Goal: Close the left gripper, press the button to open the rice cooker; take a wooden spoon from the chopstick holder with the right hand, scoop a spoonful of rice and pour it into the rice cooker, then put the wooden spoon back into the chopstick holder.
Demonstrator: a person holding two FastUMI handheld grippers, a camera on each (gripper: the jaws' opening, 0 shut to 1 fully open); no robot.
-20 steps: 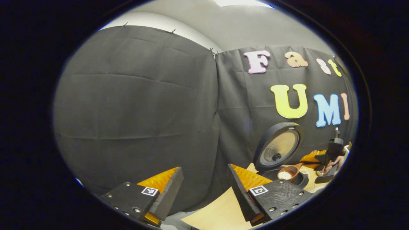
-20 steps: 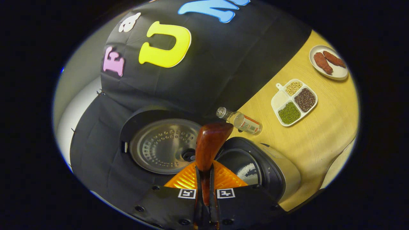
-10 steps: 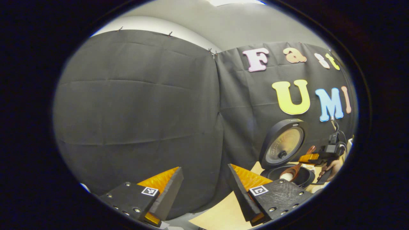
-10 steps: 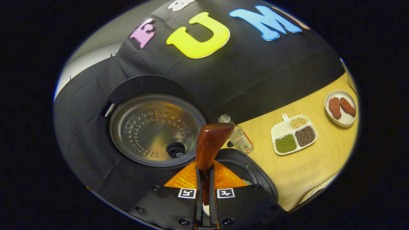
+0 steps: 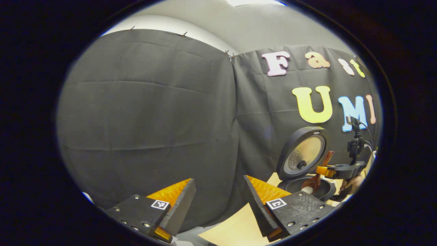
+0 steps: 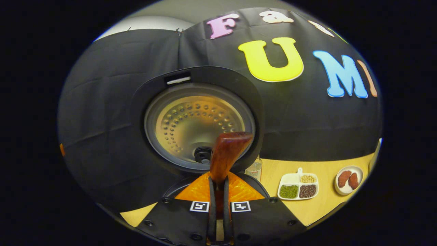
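In the right gripper view, the right gripper (image 6: 218, 205) sits nearest, its two fingers pressed together on the handle of the wooden spoon (image 6: 225, 153), which rises between them, its handle end near the middle of the view. Just beyond the fingers lies the dark rim of the rice cooker (image 6: 177, 188) pot, and behind it the open lid (image 6: 198, 119) stands upright, its round metal inner plate facing the camera. To the right of the cooker, on the wooden table (image 6: 327, 205), a small clear bottle (image 6: 254, 168) stands close by the lid; farther right rest a divided tray (image 6: 298, 186) of green, dark and pale grains and a small plate (image 6: 348, 179) bearing two brown pieces.

In the left gripper view, the left gripper (image 5: 218, 201) is at the near edge with its fingers spread wide, holding nothing, above the table's corner. Far to the right, the spoon's bowl (image 5: 309, 188) is tipped down into the cooker pot with rice showing in it, held by the other gripper (image 5: 336, 169), a hand (image 5: 351, 182) just behind.
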